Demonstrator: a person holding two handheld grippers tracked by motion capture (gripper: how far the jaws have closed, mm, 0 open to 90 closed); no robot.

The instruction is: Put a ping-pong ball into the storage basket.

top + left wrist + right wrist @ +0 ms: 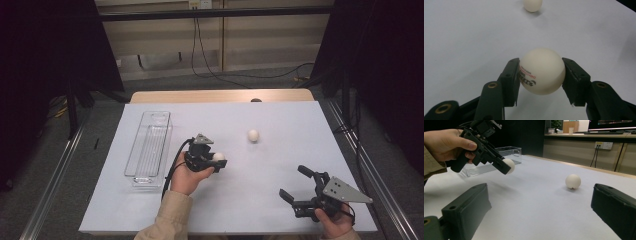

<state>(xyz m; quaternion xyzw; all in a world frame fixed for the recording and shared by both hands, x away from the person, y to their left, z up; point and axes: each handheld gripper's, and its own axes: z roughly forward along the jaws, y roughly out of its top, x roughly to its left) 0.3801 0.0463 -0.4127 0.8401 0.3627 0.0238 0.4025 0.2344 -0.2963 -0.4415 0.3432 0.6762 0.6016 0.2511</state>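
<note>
While the left gripper [216, 161] clamps a white ball [541, 71] between its two jaws, the ball hangs clear of the table [280, 200], near the middle of the white surface. Both pads press the ball at its widest girth, a hold that probably keeps so smooth and light a thing from squirting out; the printed lettering faces the left pad. From the held ball, a second ball [253, 135] lies loose on the table at about 2 o'clock, well apart, and appears untouched. At about 9 o'clock from the left gripper stands a clear plastic tray [131, 155], long and narrow, with its open top up, so it seems the likely place for the balls, and the ball is not yet over it. At roughly 5 o'clock from the held ball, the right gripper [300, 187] rests low near the table's near edge with its jaws spread wide and nothing between them, aimed towards the loose ball, perhaps ready to fetch it
</note>
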